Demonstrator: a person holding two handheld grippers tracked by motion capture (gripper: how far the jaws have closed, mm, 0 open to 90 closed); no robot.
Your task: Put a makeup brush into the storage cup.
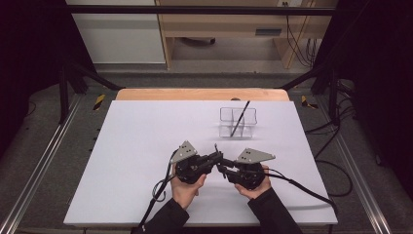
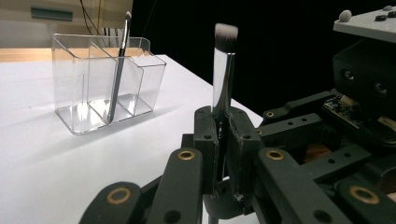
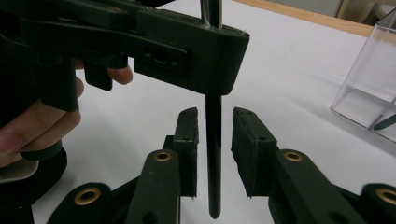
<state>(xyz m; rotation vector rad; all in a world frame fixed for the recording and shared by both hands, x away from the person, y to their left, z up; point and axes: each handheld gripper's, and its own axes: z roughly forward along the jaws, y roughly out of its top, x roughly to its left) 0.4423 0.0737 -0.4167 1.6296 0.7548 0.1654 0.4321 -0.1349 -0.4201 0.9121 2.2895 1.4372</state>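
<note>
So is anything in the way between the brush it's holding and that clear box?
Nothing visible. The left hand-held gripper holds the brush upright, and bare white table lies between it and the clear organizer, which already holds another brush.

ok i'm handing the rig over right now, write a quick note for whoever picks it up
Left tool: shut on a makeup brush, held upright, bristles up.
Right tool: open, one jaw on each side of the brush's black handle below the left tool, not gripping.
Clear organizer: far right part of the white table, with one dark brush leaning in a compartment.
Done: one brush in the organizer.
Left, probably: close the right tool on the handle, release the left, put this brush in the organizer.
</note>
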